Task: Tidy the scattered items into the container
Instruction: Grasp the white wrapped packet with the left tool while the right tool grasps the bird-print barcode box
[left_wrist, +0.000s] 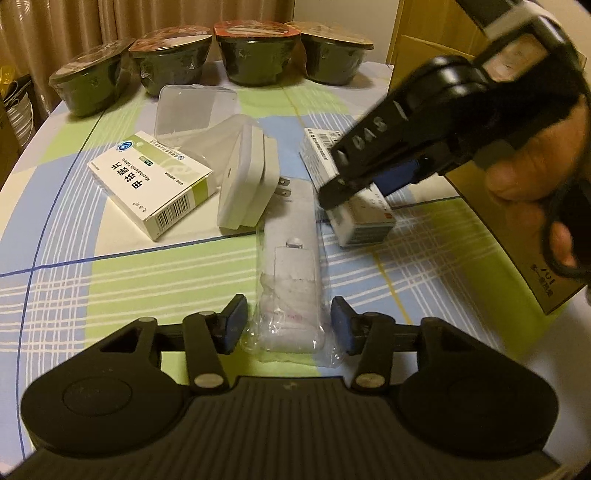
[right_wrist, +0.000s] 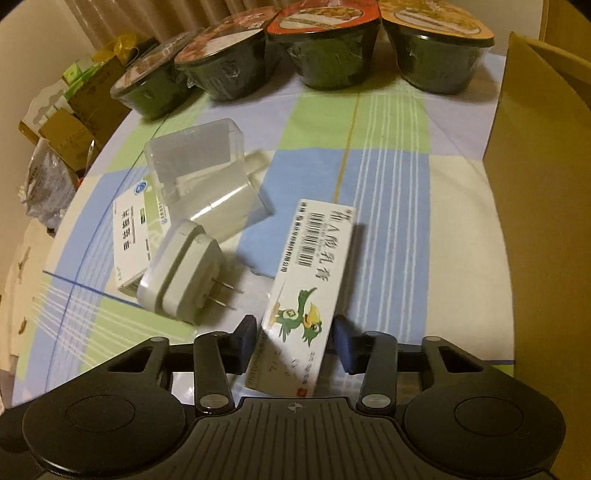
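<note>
The right gripper (right_wrist: 293, 345) has its blue pads on either side of a long white carton with a green bird printed on it (right_wrist: 308, 273); the left pad touches it, the right pad stands just off, so whether it grips cannot be told. In the left wrist view that right gripper (left_wrist: 360, 184) reaches in from two o'clock, over the same carton (left_wrist: 364, 221). The left gripper (left_wrist: 289, 325) is partly open, its pads straddling, not squeezing, a white device sealed in clear plastic (left_wrist: 291, 280). At ten o'clock lies a green-and-white medicine box (left_wrist: 151, 184), beside a white plug adapter (left_wrist: 245, 177). A cardboard box (right_wrist: 539, 206) stands at three o'clock. Four sealed bowls (left_wrist: 255, 51) line the plaid tablecloth (left_wrist: 110, 288) at twelve o'clock.
</note>
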